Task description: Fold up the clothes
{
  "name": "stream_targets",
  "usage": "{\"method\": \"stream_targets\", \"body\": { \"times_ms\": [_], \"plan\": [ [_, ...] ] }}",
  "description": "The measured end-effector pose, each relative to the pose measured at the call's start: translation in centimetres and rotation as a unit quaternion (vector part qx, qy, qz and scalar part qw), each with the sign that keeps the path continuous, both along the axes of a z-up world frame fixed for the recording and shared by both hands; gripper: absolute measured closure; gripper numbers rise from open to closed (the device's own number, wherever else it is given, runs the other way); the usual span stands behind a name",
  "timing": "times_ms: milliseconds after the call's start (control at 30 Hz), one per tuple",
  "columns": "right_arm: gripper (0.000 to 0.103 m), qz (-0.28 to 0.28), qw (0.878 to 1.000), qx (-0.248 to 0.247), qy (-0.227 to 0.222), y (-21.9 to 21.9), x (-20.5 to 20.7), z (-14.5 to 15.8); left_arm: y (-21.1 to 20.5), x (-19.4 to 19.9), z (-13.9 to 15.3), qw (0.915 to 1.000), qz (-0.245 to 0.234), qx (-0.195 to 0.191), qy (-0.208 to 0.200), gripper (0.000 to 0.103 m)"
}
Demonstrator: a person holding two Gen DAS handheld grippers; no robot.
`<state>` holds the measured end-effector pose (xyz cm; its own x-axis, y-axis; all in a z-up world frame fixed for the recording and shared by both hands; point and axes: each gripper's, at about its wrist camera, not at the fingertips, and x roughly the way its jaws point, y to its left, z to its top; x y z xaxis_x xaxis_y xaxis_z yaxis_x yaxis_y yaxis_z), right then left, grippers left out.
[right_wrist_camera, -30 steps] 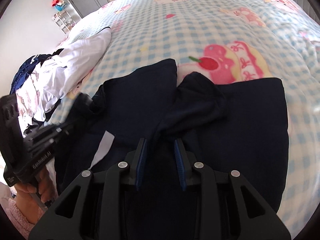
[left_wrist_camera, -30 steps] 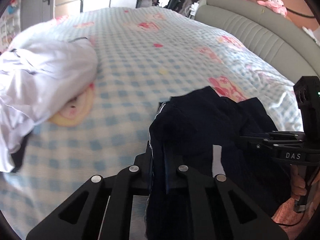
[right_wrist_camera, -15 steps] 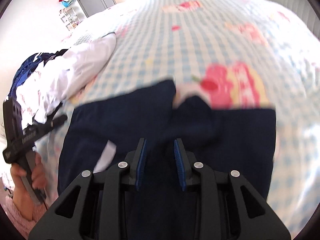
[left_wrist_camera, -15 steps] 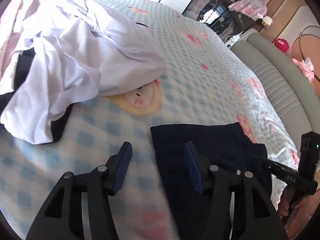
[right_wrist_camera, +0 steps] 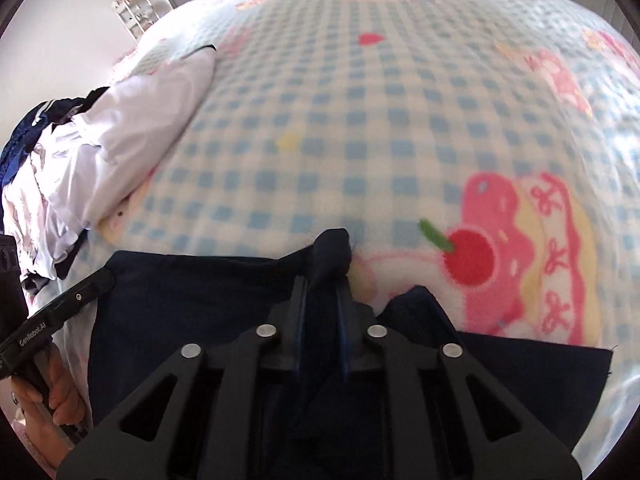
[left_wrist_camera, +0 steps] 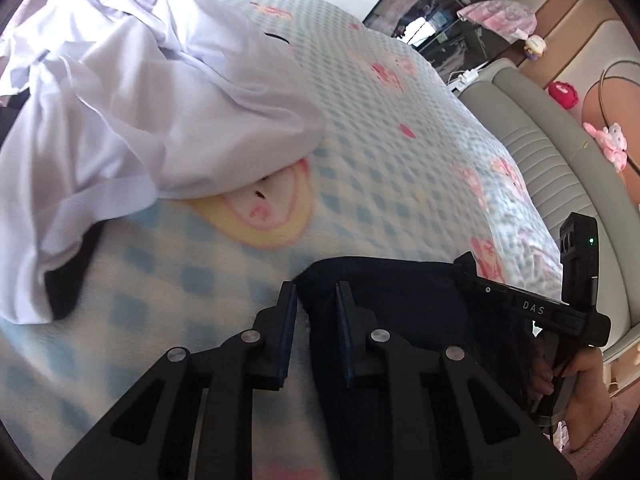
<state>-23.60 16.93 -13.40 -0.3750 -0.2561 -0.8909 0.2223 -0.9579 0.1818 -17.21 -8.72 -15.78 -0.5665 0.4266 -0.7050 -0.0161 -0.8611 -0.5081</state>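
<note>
A dark navy garment (left_wrist_camera: 392,300) lies folded on the blue checked bedspread (left_wrist_camera: 380,140). My left gripper (left_wrist_camera: 316,300) sits at its near left corner, jaws narrowly apart around the corner edge. The navy garment (right_wrist_camera: 192,300) also fills the lower part of the right wrist view. My right gripper (right_wrist_camera: 323,284) is shut on a bunched corner of it (right_wrist_camera: 330,252) and holds that fold up off the bedspread (right_wrist_camera: 400,100). The right gripper's body (left_wrist_camera: 560,304) shows at the right of the left wrist view; the left gripper's body (right_wrist_camera: 52,320) shows at the left of the right wrist view.
A heap of white clothes (left_wrist_camera: 132,92) with dark trim lies at the left of the bed, also in the right wrist view (right_wrist_camera: 100,132). A grey padded headboard (left_wrist_camera: 560,168) runs along the right. Shelves and plush toys stand beyond the bed.
My left gripper let go of the navy garment, opened wide, then narrowed around its near left corner. My right gripper carried its held fold forward over the garment.
</note>
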Motion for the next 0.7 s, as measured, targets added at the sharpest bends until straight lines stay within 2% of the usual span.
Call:
{"method": "stream_targets", "body": {
  "times_ms": [33,133,167,200,233,300,333,367,400,433,533,600,633,667,700],
  "plan": [
    [0.091,0.000,1.000,0.002,0.007,-0.1,0.1,0.5,-0.4,-0.1,-0.2,0.9999,0.005,0.011,-0.006,0.072],
    [0.090,-0.021,1.000,-0.002,0.010,0.5,0.7,0.9,-0.7,-0.5,-0.9,0.9992,0.014,0.027,-0.025,0.066],
    [0.083,-0.029,1.000,-0.004,0.010,0.8,0.9,0.9,-0.6,-0.7,-1.2,0.9990,0.014,0.030,-0.030,0.063],
    [0.071,-0.032,0.999,0.001,0.004,0.8,1.0,0.5,-0.1,-1.0,-1.4,0.9992,0.002,0.026,-0.030,0.052],
    [0.070,-0.035,0.999,0.007,-0.003,0.8,1.1,-0.1,0.5,-1.1,-1.4,0.9994,-0.016,0.009,-0.028,0.046],
    [0.076,-0.012,0.999,0.031,-0.018,0.0,1.3,-1.7,1.7,-1.3,-1.5,0.9982,-0.050,-0.024,-0.023,0.050],
    [0.078,-0.007,0.999,0.037,-0.011,-0.3,1.4,-1.4,2.2,-1.2,-1.4,0.9974,-0.057,-0.042,-0.015,0.072],
    [0.089,-0.003,0.999,0.043,-0.003,-0.7,1.5,-1.1,2.5,-1.1,-1.2,0.9971,-0.062,-0.043,-0.011,0.081],
    [0.094,0.001,0.999,0.048,0.005,-1.0,1.6,-0.7,2.5,-0.9,-0.9,0.9974,-0.060,-0.038,-0.007,0.086],
    [0.094,0.000,0.999,0.044,0.021,-1.1,1.5,0.3,2.3,-0.6,-0.5,0.9977,-0.054,-0.041,0.004,0.091],
    [0.094,-0.004,0.996,0.044,0.071,-1.7,1.3,3.2,2.1,-0.1,1.2,0.9955,-0.036,-0.075,0.046,0.092],
    [0.093,0.000,0.993,0.074,0.087,-2.6,0.9,3.9,1.4,-0.6,1.4,0.9925,-0.008,-0.113,0.044,0.091],
    [0.091,0.003,0.994,0.077,0.079,-2.8,0.8,4.0,1.0,-0.9,1.2,0.9925,-0.001,-0.119,0.028,0.087],
    [0.090,0.005,0.994,0.081,0.071,-3.0,0.8,4.0,0.4,-0.8,1.0,0.9940,0.003,-0.109,0.008,0.084],
    [0.089,0.008,0.994,0.083,0.064,-3.3,0.8,4.2,-0.2,-0.1,1.3,0.9960,0.007,-0.089,0.007,0.081]
  ]
}}
